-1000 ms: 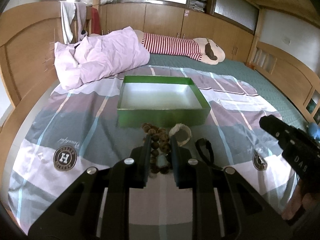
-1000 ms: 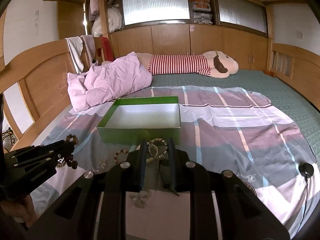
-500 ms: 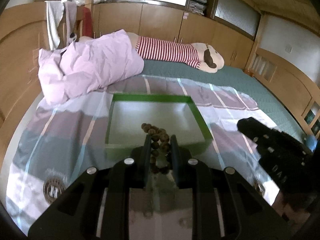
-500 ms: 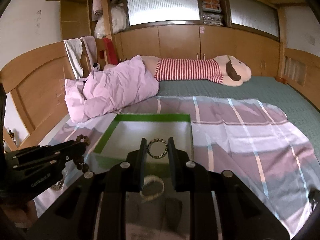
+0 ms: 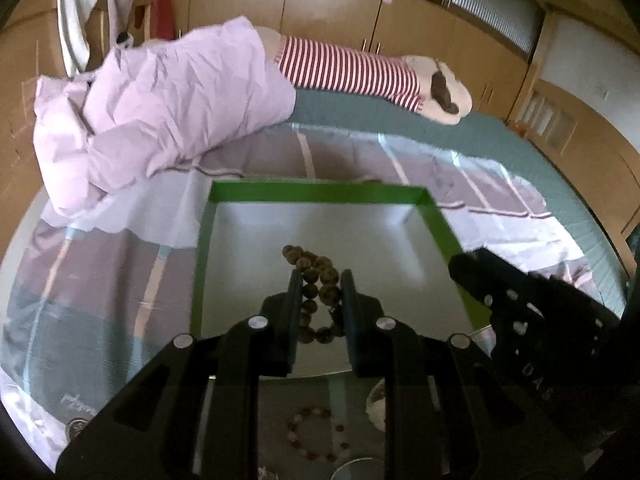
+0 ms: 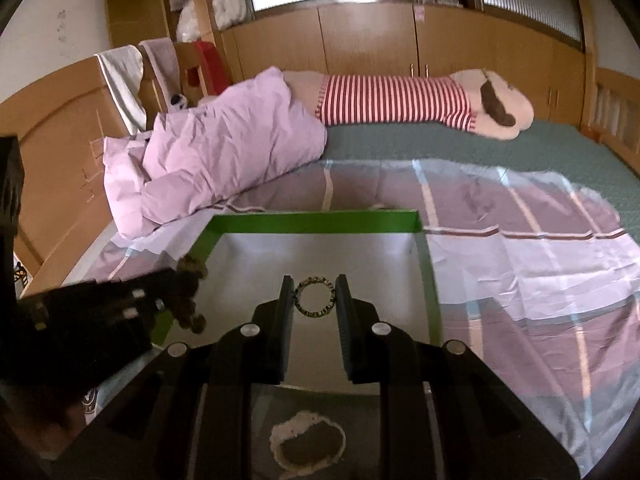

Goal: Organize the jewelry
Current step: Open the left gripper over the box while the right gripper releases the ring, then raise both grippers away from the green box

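Left wrist view has the left tool point(image 5: 319, 280) pinching the limp, dangling brown bead bracelet point(image 5: 316, 284) over the green box point(image 5: 320, 192), while the right tool point(image 6: 314, 286) clamps the stiff, light patterned ring bracelet point(image 6: 315, 296) across its rim, above the box too.

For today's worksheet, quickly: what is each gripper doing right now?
Left gripper: shut on the brown bead bracelet.
Right gripper: shut on the dark ring bracelet.

White letters "DAS" on the right tongs point(image 5: 472, 270), curly writing on the bed sheet point(image 5: 76, 400) too blurry to read
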The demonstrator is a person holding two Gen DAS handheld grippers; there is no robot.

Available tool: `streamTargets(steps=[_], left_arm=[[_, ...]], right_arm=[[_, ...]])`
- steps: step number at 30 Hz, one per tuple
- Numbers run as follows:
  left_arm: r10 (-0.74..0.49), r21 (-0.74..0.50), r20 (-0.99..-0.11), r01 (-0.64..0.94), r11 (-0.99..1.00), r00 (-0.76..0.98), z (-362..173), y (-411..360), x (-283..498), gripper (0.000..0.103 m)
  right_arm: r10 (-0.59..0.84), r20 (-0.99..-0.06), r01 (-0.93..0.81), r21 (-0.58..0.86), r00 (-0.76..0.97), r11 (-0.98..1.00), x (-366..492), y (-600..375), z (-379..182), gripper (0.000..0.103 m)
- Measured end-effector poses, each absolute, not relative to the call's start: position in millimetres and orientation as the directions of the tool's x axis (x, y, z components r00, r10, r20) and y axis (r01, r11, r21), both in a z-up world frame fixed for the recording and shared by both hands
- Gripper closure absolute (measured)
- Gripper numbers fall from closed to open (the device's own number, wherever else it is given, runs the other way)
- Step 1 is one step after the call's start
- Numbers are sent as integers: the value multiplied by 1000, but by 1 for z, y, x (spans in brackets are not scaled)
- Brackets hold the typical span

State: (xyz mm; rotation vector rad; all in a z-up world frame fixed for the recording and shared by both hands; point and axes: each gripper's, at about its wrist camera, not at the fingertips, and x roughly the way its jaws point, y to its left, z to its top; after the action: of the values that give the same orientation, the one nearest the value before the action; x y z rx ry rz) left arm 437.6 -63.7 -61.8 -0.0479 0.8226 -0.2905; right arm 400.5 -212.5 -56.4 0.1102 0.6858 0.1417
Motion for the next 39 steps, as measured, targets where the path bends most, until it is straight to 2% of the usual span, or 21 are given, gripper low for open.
streamTargets(steps=[7,8,10,11,12,15,19,21,23,27,31,32,34,36,39], left_arm=[[-243,-128,-740,225,966,626,-83,-63,451,83],[-247,-131,-736,224,966,630,-82,-61,451,83],[-254,-139,-721,224,964,645,-78,-58,449,48],[-231,-122,-694,204,971,682,-69,-55,445,29],[-224,-115,-661,198,973,716,-60,-51,439,25],[-229,-100,-581,210,973,781,-15,-43,418,24],[-224,-73,-405,213,974,887,70,-29,360,24],[-217,-68,-331,206,976,918,99,-23,326,17],[-221,-93,-293,202,975,930,115,-14,291,14],[-246,-123,-302,218,968,921,95,2,218,14],[-156,-75,-331,139,988,931,38,16,162,14],[-117,-66,-385,100,993,915,25,16,157,14],[-124,-80,-481,97,992,868,7,16,146,14],[-151,-73,-513,132,989,845,-2,14,138,14],[-120,4,-535,144,990,837,-12,6,118,14]], right_arm=[[150,-650,-91,124,745,988,407,-211,-68,81],[151,-652,-89,128,743,988,408,-213,-68,69],[154,-634,-80,143,758,986,405,-217,-59,46],[143,-620,-69,143,771,987,402,-219,-54,43],[144,-602,-70,144,786,987,397,-221,-42,43],[138,-514,-75,141,847,987,371,-227,6,43],[121,-370,-70,148,921,986,320,-236,69,43],[132,-310,-85,160,941,983,286,-242,90,43],[143,-286,-97,169,948,981,254,-247,93,39],[110,-348,-58,156,931,986,193,-257,62,39],[114,-444,-36,181,889,983,150,-260,35,39],[105,-451,-30,171,886,985,140,-259,32,39],[88,-466,-27,137,880,990,117,-251,20,39],[86,-482,-31,122,872,992,100,-245,5,39],[134,-558,-52,160,819,986,92,-240,-13,39]])
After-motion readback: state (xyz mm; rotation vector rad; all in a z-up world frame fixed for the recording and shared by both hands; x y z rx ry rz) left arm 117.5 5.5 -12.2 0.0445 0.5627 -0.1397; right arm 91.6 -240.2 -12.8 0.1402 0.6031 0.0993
